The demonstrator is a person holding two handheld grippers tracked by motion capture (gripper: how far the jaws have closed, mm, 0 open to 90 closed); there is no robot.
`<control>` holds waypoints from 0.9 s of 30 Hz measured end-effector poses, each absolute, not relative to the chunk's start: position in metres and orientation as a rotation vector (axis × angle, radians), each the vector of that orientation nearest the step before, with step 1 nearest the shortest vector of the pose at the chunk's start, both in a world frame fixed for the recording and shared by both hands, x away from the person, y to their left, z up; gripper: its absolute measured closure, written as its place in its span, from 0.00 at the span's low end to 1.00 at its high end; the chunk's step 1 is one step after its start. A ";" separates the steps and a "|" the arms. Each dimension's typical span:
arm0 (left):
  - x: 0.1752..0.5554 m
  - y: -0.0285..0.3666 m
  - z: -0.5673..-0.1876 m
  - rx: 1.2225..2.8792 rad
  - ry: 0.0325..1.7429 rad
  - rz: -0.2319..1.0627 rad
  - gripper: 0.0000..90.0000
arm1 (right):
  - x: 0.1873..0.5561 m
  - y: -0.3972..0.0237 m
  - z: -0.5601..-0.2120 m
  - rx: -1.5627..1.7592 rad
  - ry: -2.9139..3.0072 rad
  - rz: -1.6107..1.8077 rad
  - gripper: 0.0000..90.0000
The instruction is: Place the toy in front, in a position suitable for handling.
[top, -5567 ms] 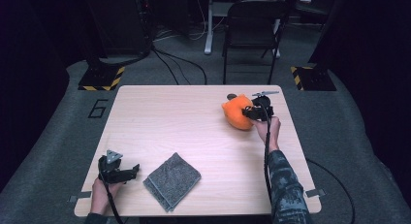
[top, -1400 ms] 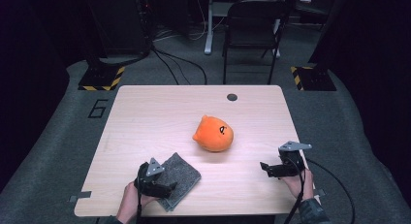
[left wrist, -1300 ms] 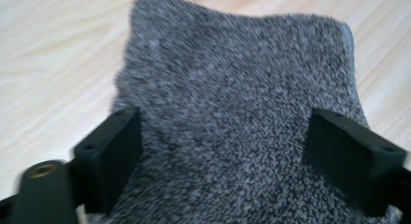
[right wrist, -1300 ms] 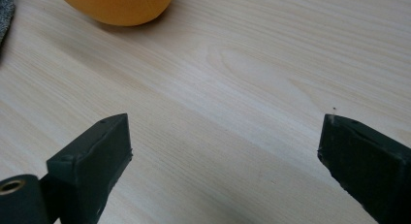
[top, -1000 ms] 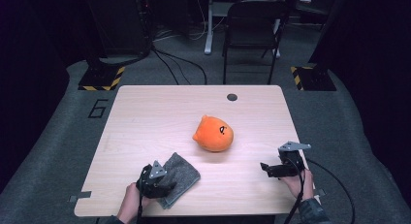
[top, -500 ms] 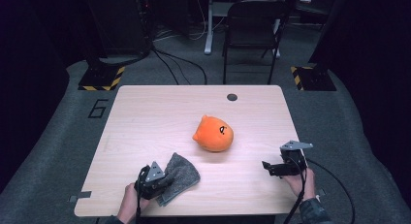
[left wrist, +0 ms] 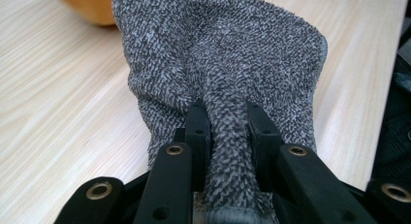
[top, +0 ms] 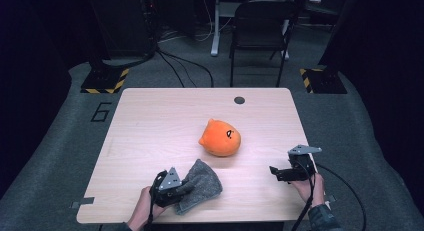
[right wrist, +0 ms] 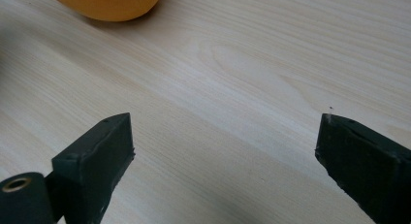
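Just clamped the left gripper (left wrist: 228, 136) jaws onto a bunched fold of the grey cloth (top: 202, 183), lifting next probably; right gripper (right wrist: 225, 151) jaws wide open, idle.

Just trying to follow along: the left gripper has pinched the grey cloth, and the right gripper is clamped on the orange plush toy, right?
Not quite. The left gripper has pinched the grey cloth, but the right gripper holds nothing: the right gripper view shows its jaws wide apart over bare table, with the orange plush toy lying apart.
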State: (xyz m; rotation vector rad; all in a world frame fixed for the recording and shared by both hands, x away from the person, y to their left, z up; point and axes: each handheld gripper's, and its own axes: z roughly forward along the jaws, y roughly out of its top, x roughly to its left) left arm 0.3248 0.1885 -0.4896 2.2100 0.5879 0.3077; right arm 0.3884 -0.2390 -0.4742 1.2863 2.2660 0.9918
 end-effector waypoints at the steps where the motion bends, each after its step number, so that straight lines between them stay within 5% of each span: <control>1: 0.325 0.189 -0.490 2.210 0.588 0.308 0.83 | 0.388 -0.239 -0.474 1.286 2.266 0.992 0.07; 27: 0.364 0.101 -0.502 2.265 0.420 0.140 0.82 | 0.389 -0.235 -0.475 1.286 2.286 0.980 0.07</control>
